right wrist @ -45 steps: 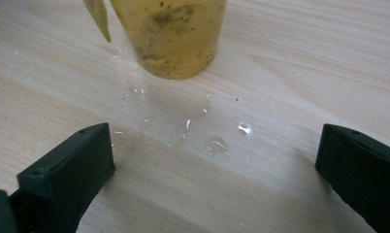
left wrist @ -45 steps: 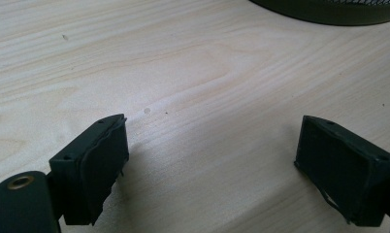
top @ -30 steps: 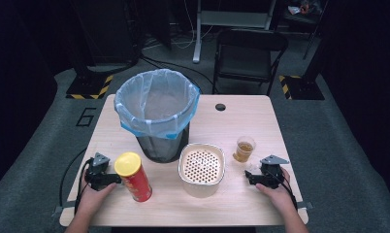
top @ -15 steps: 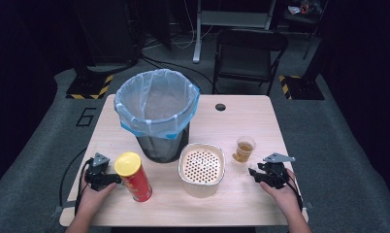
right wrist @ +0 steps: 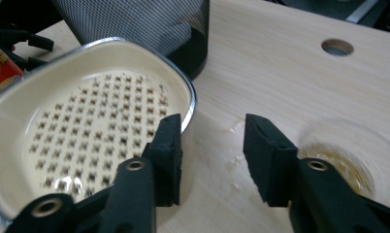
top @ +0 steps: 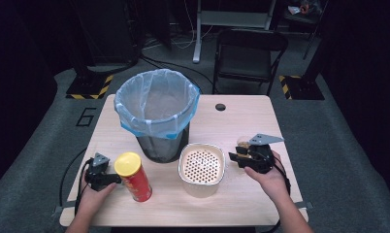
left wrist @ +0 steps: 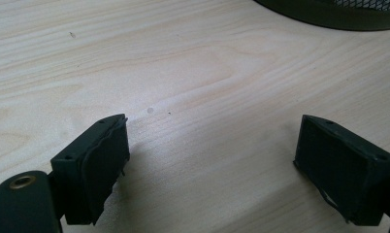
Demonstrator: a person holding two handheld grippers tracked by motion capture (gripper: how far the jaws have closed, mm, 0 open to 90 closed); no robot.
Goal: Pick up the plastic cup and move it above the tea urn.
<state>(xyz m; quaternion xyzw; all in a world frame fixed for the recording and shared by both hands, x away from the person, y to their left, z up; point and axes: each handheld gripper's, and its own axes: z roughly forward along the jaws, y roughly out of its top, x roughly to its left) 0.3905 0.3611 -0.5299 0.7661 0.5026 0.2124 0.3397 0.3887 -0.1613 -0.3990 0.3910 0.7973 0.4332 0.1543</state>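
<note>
My right gripper hovers above the table between a cream perforated bowl and a clear cup of amber liquid. Its jaws have just been closing; a narrow gap stays between them with nothing in it. The gripper partly hides the cup in the high view. My left gripper rests low on the table, open and empty, right beside a red chips can with a yellow lid.
A black mesh bin with a blue liner stands behind the bowl at mid-table. A cable hole lies at the back right. Small wet drops sit on the wood between bowl and cup.
My right gripper has lifted off the table and moved left and away, over the cup, with its jaws drawn closer together. The left gripper has stayed put.
</note>
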